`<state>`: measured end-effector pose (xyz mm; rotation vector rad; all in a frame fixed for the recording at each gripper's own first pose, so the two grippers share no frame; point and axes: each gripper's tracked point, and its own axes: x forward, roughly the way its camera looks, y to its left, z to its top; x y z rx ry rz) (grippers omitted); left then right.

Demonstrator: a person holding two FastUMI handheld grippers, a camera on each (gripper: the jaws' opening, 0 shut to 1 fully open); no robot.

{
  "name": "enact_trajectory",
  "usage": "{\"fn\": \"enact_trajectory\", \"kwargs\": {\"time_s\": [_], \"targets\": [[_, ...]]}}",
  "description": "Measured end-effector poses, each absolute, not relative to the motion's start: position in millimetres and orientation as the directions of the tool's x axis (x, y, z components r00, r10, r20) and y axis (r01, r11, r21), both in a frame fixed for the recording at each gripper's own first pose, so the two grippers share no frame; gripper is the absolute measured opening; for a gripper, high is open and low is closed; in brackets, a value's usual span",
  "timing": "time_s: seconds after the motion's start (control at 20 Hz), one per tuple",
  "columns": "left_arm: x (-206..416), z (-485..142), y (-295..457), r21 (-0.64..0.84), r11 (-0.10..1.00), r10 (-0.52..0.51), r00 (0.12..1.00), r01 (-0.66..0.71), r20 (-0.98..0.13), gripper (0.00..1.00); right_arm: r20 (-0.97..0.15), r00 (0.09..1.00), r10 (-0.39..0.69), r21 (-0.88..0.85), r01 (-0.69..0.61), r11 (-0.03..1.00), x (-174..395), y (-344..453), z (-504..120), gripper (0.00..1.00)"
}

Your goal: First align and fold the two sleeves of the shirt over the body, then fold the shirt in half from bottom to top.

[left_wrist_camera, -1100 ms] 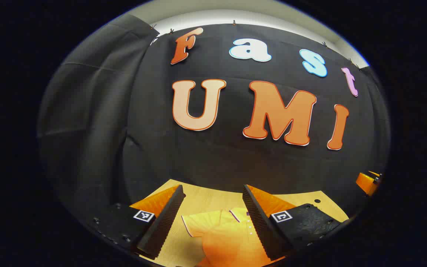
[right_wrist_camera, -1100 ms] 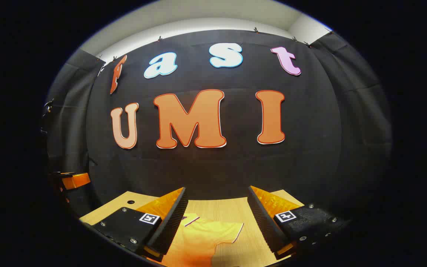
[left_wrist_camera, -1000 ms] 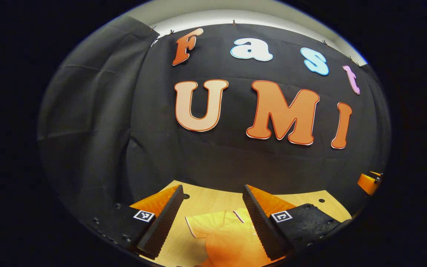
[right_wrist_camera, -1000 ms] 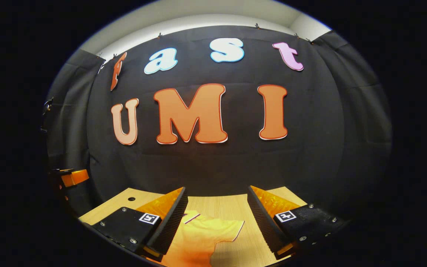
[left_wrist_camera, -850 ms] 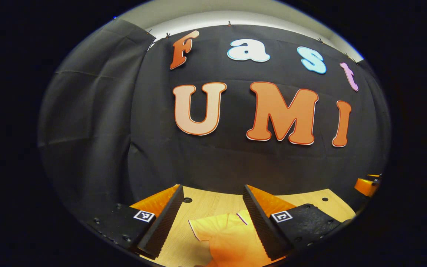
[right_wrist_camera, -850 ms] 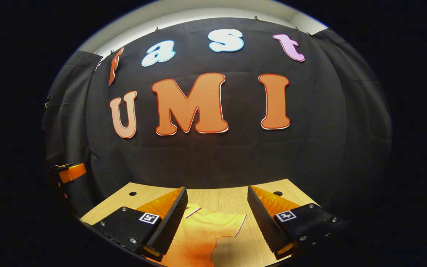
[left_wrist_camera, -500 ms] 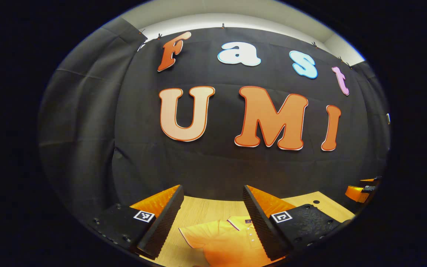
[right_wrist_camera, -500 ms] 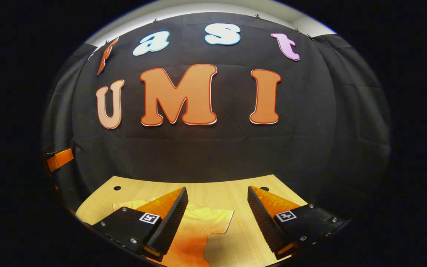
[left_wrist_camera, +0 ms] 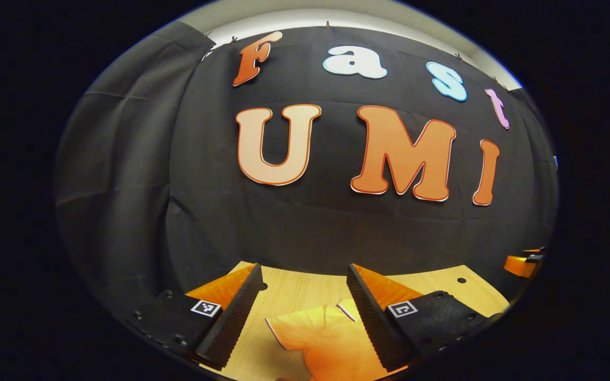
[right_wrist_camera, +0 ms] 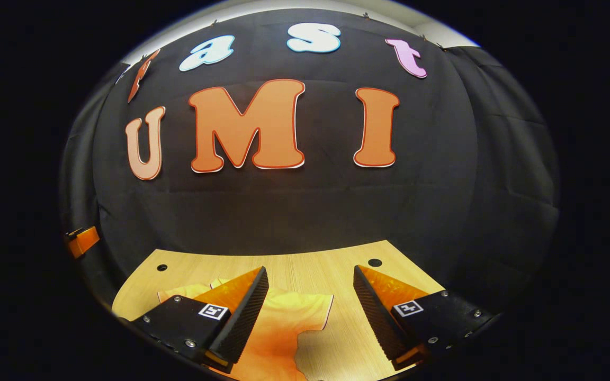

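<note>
In the left gripper view, the left gripper [left_wrist_camera: 302,312] hung above the table with its jaws wide apart and nothing between them. Just beyond and below lay the shirt [left_wrist_camera: 326,341], flat on the table [left_wrist_camera: 299,290], with one short sleeve [left_wrist_camera: 294,329] spread out sideways and the collar [left_wrist_camera: 344,309] pointing away toward the wall. Far off at the edge of that view a bit of the right gripper [left_wrist_camera: 522,263] showed.

In the right gripper view, the right gripper [right_wrist_camera: 310,312] was likewise wide and empty, raised over the shirt [right_wrist_camera: 278,330]. The other sleeve [right_wrist_camera: 310,312] lay spread on the table [right_wrist_camera: 337,264], not yet folded, so I judged the task barely begun. A part of the left gripper [right_wrist_camera: 82,239] showed at the far left edge.

The shirt looked like thin, soft cloth: light, limp, and likely to sag and crease once lifted. It would probably slide easily on the smooth wood, so a pull on one side could drag the whole garment askew. The best hold seemed to be the outer hem of each sleeve, pinching a single layer at the cuff edge and carrying it low across the body. Taking too deep a bite could catch the body cloth beneath.

No container stood on the table; round holes [right_wrist_camera: 374,262] marked its far corners, before the wall [right_wrist_camera: 310,211].
</note>
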<state>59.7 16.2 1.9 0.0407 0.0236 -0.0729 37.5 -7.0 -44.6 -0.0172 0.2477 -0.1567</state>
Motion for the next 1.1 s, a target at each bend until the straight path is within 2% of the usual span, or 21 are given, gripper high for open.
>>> {"fn": "enact_trajectory", "kwargs": {"time_s": [0.3,0.5,0.7,0.95,1.1], "targets": [[65.9,1.5,15.9,0.050,0.996,-0.078,0.997,0.080,-0.028,0.98,-0.384,0.911,-0.153,-0.033,0.152,0.988,70.7,-17.2,-66.3,0.98],[73.2,0.0,21.4,0.064,0.996,-0.067,0.997,0.069,-0.030,0.98,-0.516,0.836,-0.186,-0.064,0.179,0.982,99.8,-37.2,-96.0,0.98],[82.5,-5.1,28.7,0.077,0.996,-0.046,0.998,0.049,-0.044,0.98,-0.671,0.721,-0.175,-0.032,0.207,0.978,125.9,-53.2,-139.0,0.98],[92.2,-17.4,39.4,0.083,0.996,-0.017,0.997,0.024,-0.079,0.98,-0.772,0.601,-0.207,-0.084,0.227,0.970,155.0,-73.9,-201.7,0.98],[97.5,-26.0,45.7,0.074,0.997,-0.005,0.994,0.013,-0.109,0.98,-0.843,0.493,-0.214,-0.109,0.233,0.966,156.4,-82.2,-243.0,0.98]]}}
